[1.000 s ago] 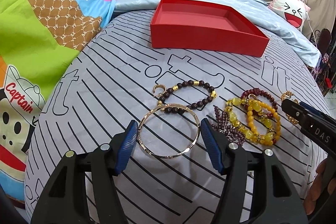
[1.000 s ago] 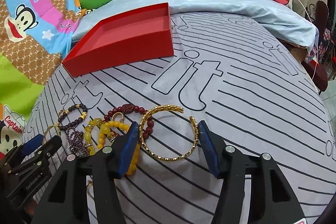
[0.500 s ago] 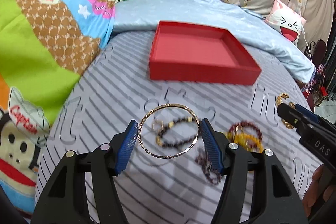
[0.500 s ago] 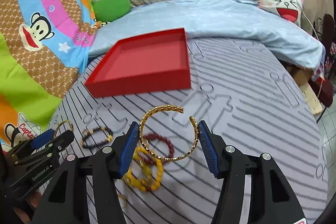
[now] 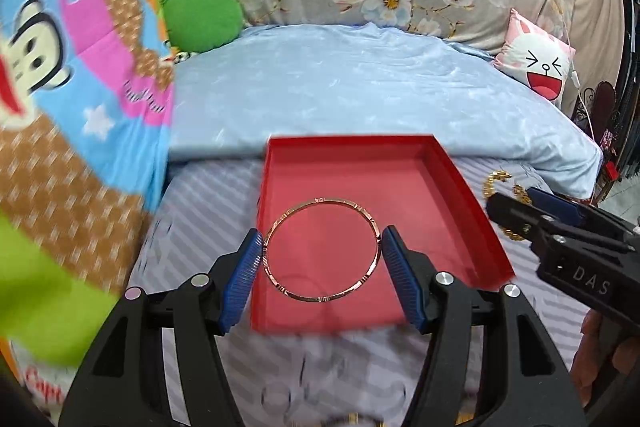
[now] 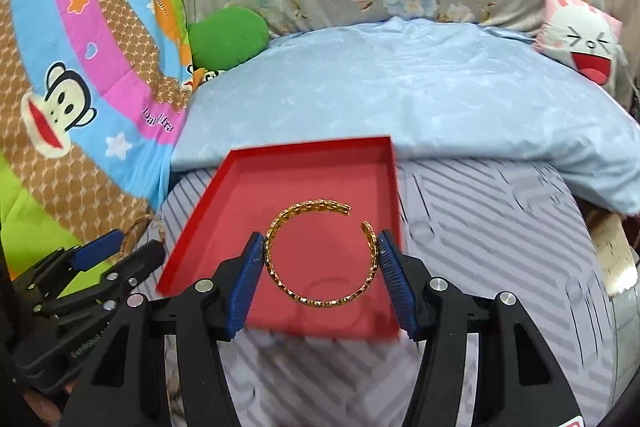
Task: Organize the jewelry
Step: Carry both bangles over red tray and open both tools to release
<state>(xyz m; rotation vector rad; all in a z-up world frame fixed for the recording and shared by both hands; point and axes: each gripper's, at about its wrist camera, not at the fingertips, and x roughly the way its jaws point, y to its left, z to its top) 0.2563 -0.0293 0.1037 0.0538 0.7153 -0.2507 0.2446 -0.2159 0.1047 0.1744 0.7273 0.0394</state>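
Left gripper (image 5: 322,259) clamped on thin rose-gold bangle (image 5: 321,251), right gripper (image 6: 321,259) on open gold cuff (image 6: 320,255). Lower both well inside red tray (image 5: 460,187) edges, then release gently, apart.

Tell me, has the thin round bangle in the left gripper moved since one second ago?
Yes. The thin bangle, clamped in the left gripper, was down on the striped sheet; now it hangs above the red tray.

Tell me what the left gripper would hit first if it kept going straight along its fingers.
Most likely the floor of the shallow red cardboard tray. The left gripper, holding the thin rose-gold bangle, points down over it with nothing else in the line, though depth is hard to judge.
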